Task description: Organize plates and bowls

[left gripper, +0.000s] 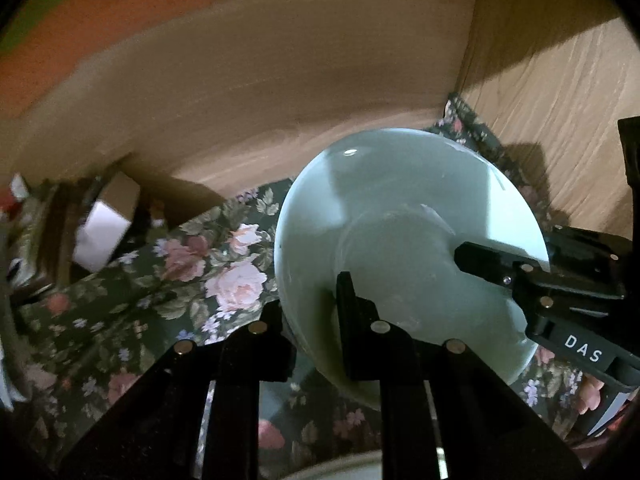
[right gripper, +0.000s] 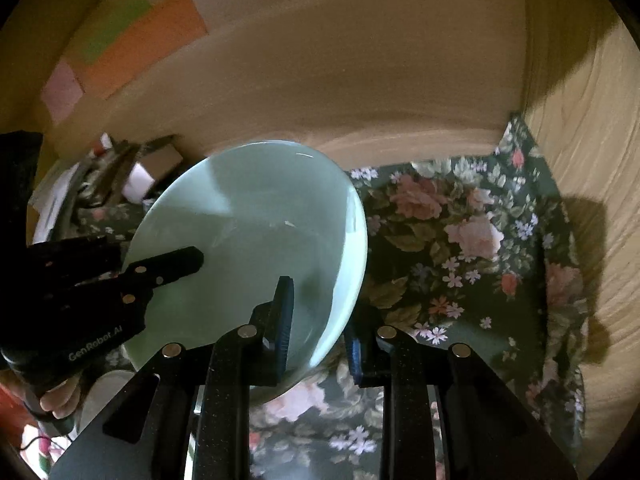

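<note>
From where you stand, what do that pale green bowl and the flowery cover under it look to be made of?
The pale green bowl looks like glazed ceramic, perhaps opaque glass: smooth and glossy, with bright glints near its rim. The flowery cover looks like woven printed cloth or a wipeable tablecloth: matt, with roses on dark green, and it lies with soft folds.

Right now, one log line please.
left tool: shut on bowl rim | right tool: shut on bowl rim | bowl: tilted over floral cloth
</note>
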`<state>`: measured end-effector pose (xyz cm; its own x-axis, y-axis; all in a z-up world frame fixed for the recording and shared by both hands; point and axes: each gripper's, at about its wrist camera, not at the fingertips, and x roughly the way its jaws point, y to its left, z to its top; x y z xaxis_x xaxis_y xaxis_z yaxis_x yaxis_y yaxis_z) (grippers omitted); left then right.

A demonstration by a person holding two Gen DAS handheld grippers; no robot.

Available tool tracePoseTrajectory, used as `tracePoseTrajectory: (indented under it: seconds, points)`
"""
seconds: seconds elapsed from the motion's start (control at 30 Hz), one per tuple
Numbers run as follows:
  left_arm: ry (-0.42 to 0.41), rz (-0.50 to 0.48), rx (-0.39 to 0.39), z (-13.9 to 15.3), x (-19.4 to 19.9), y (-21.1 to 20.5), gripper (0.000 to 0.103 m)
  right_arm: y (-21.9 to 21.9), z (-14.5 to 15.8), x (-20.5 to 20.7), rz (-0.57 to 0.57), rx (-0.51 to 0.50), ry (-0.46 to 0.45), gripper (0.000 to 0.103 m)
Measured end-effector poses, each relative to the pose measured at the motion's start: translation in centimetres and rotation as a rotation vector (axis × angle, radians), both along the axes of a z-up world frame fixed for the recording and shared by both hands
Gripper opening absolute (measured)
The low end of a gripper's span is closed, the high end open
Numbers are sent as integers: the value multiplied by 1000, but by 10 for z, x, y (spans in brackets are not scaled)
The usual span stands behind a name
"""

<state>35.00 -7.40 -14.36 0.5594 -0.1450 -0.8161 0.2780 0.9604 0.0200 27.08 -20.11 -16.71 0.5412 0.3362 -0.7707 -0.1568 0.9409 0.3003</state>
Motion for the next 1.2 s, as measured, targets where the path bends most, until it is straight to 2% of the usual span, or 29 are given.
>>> tracePoseTrajectory:
  seconds: [0.23, 0.47, 0.8, 1.2]
  points:
    - [-63, 31, -22, 34, -37, 16, 17, 11, 34, -26, 16, -3, -60, 21]
    - [-101, 73, -34, 56, -76, 34, 17, 30, 58, -53, 42, -18, -107, 21]
    - [-118, 158, -70, 64, -130, 66, 17, 62, 73, -90, 99, -20, -140, 21]
    - [-120, 274, -52, 62, -186, 122, 17, 116, 71, -119, 205, 18, -145, 21]
